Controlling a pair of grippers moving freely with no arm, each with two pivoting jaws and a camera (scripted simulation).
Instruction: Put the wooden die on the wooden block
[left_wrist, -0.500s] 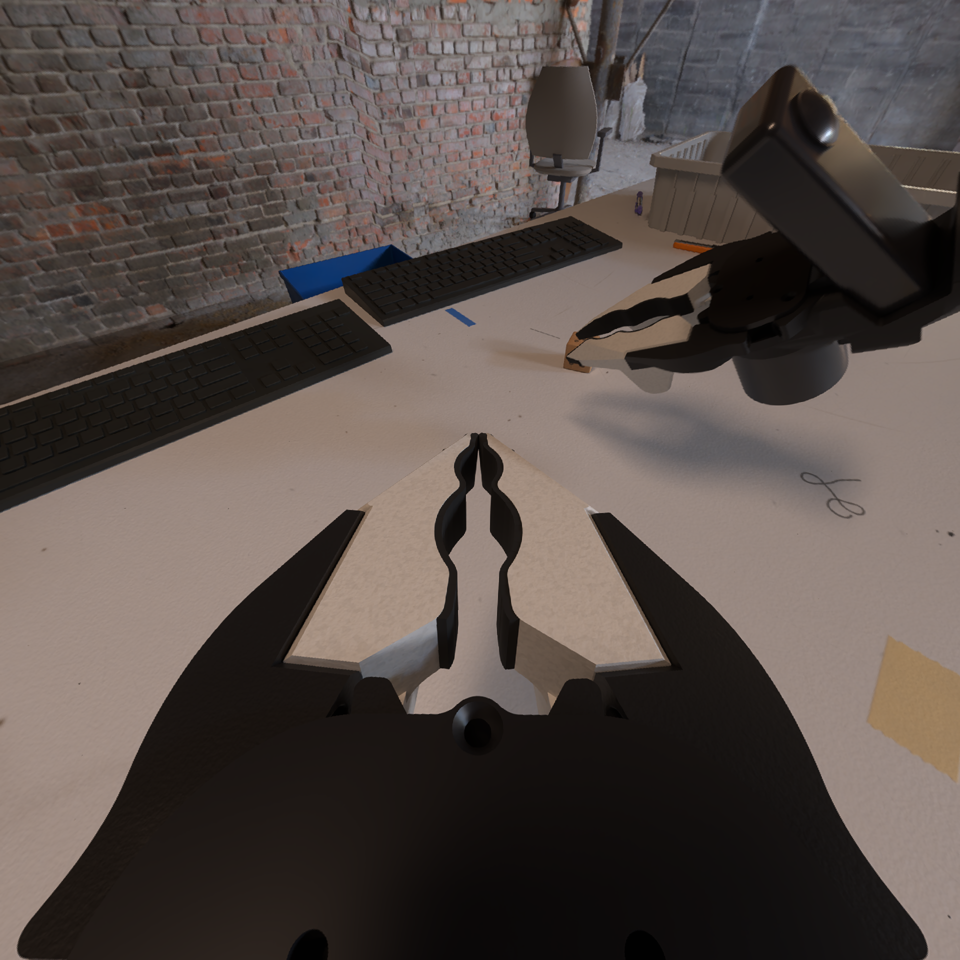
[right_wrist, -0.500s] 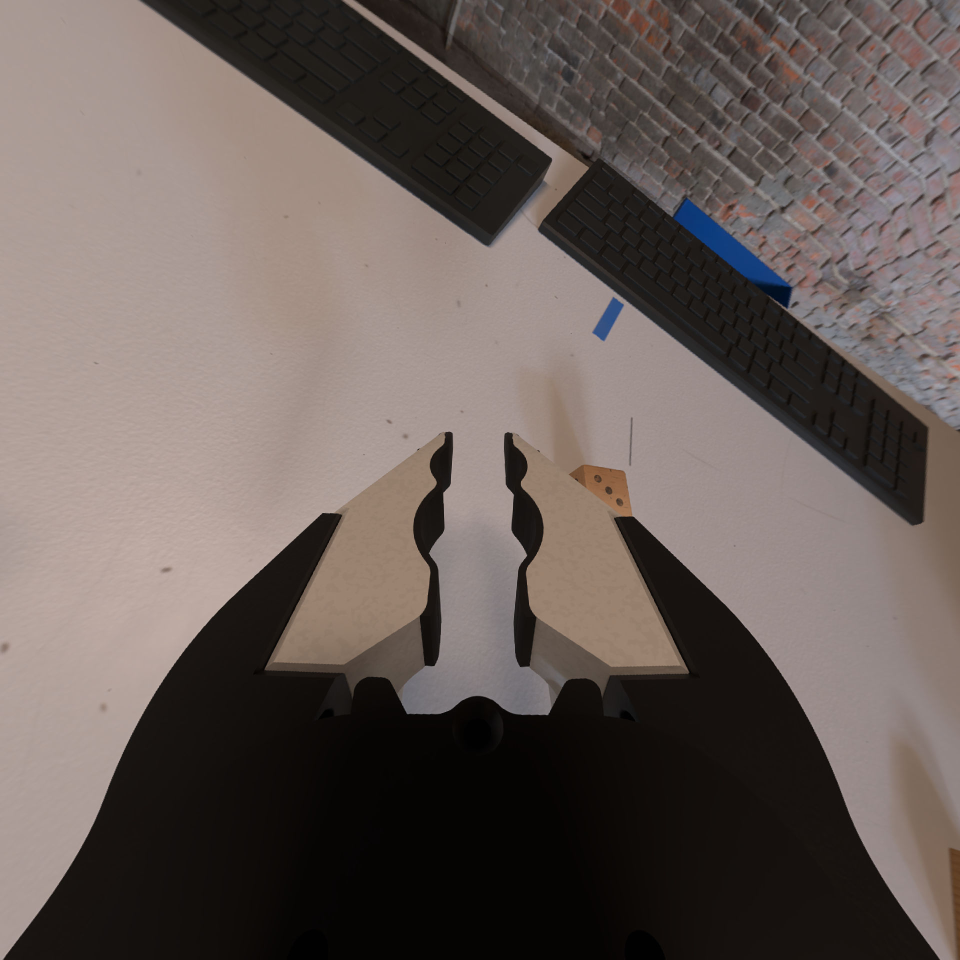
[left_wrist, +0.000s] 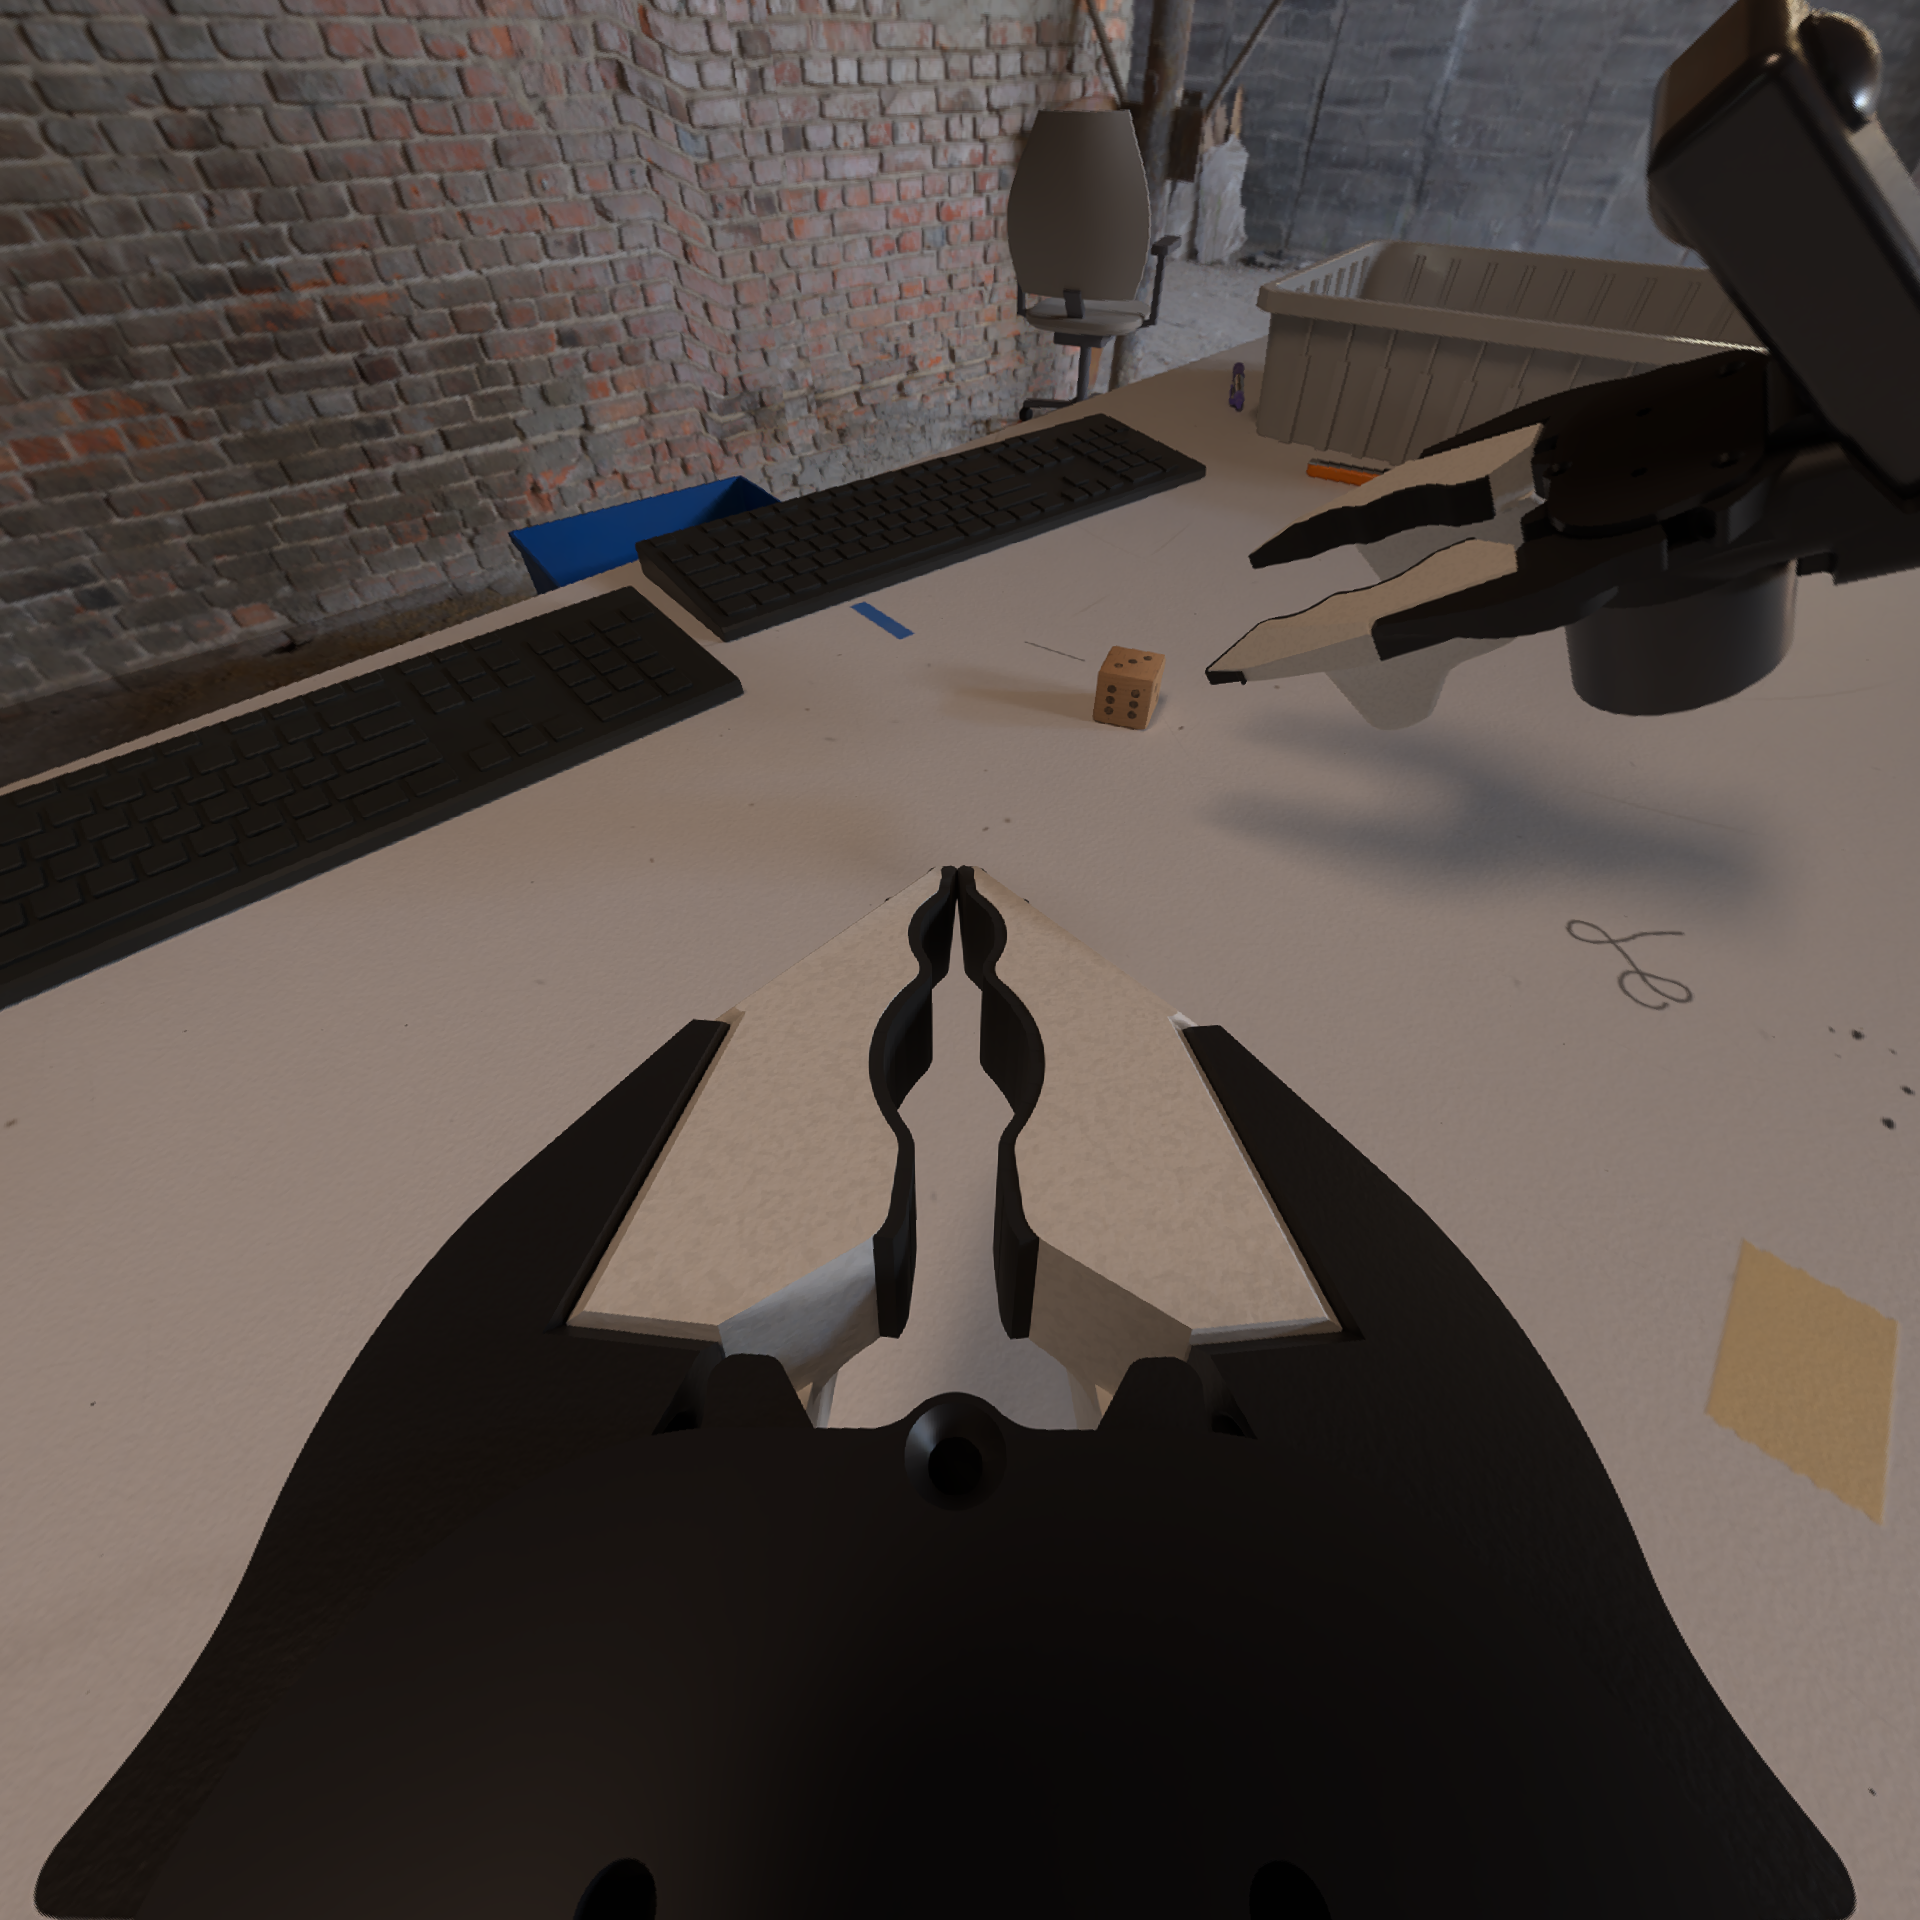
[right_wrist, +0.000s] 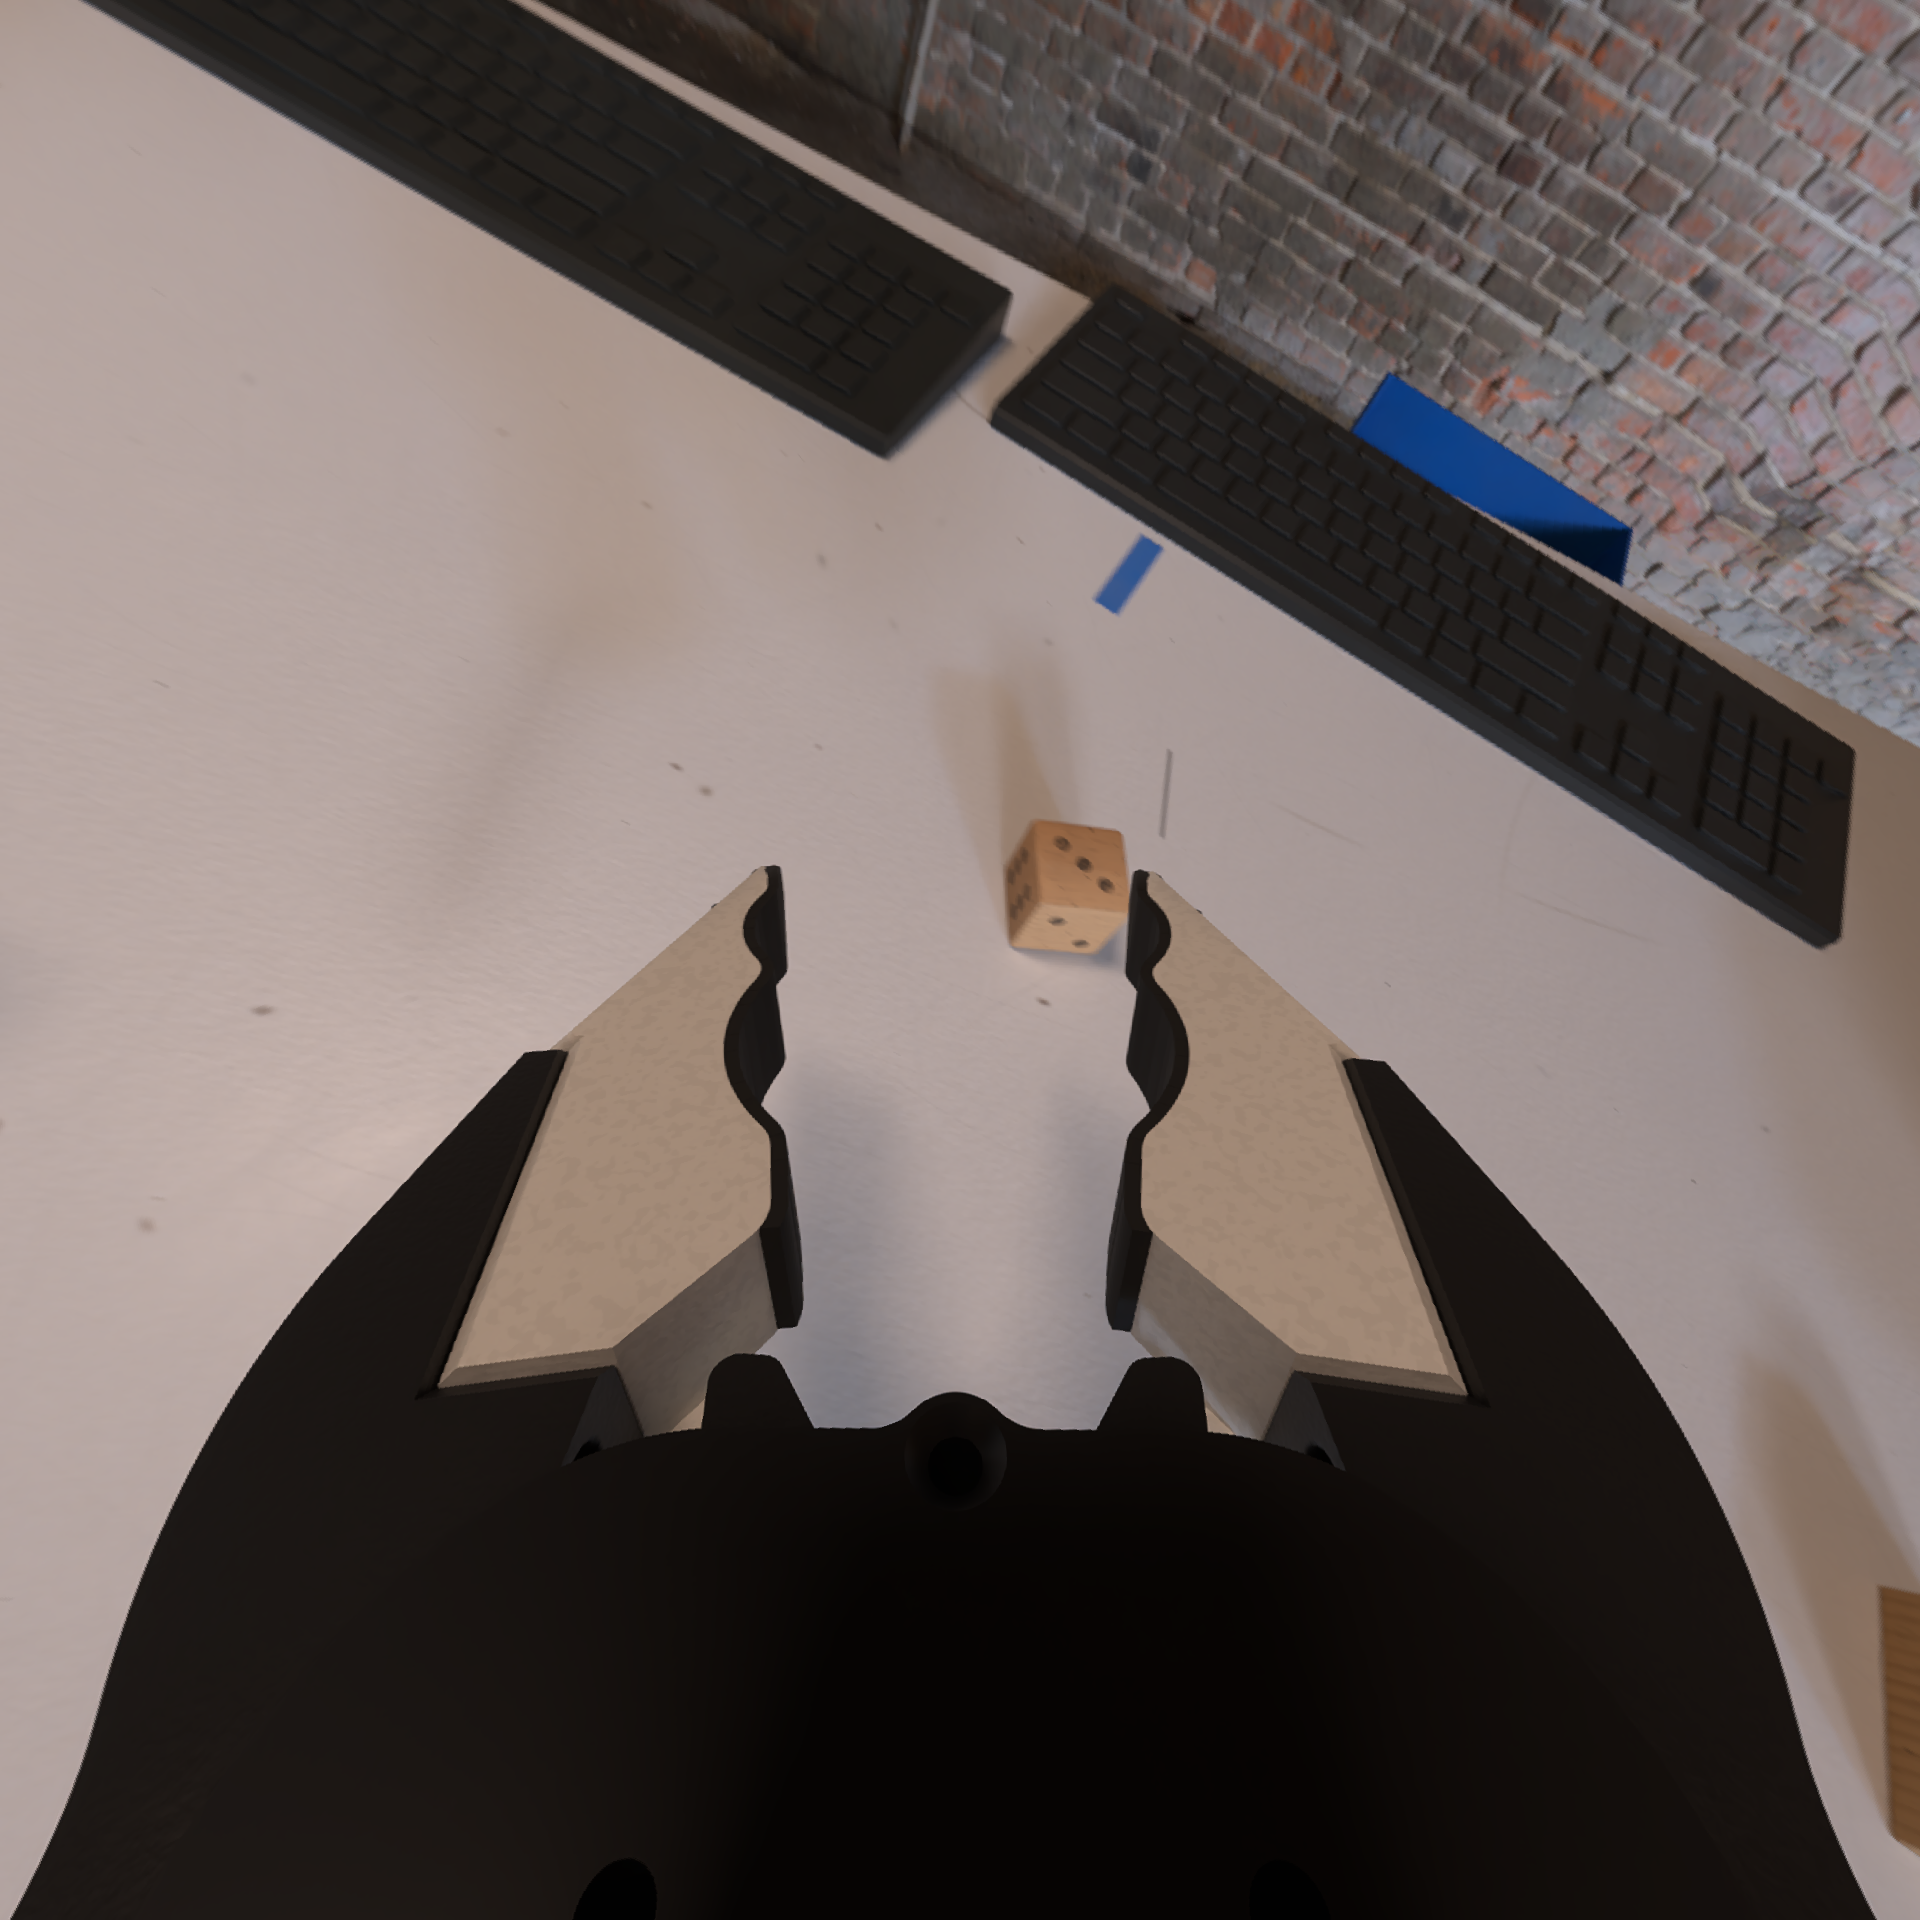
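Observation:
The wooden die (left_wrist: 1127, 686) sits on the pale table, alone. In the right wrist view the wooden die (right_wrist: 1065, 884) lies just beyond my fingertips, nearer the right finger. My right gripper (right_wrist: 956, 894) is open and empty; it also shows in the left wrist view (left_wrist: 1236, 618), hovering just right of the die. My left gripper (left_wrist: 956, 878) is shut and empty, low over the table, well short of the die. A flat light wooden block (left_wrist: 1803, 1377) lies on the table at the right; its edge shows in the right wrist view (right_wrist: 1901, 1725).
Two black keyboards (left_wrist: 343, 748) (left_wrist: 914, 514) lie along the table's far edge by the brick wall. A blue box (left_wrist: 623, 535) stands behind them. A grey crate (left_wrist: 1455, 343) and an orange item (left_wrist: 1340, 473) stand far right. A strip of blue tape (left_wrist: 881, 620) lies near the die.
My right gripper has opened wide and drawn back to the right, uncovering the die. The left gripper has stayed shut and still.

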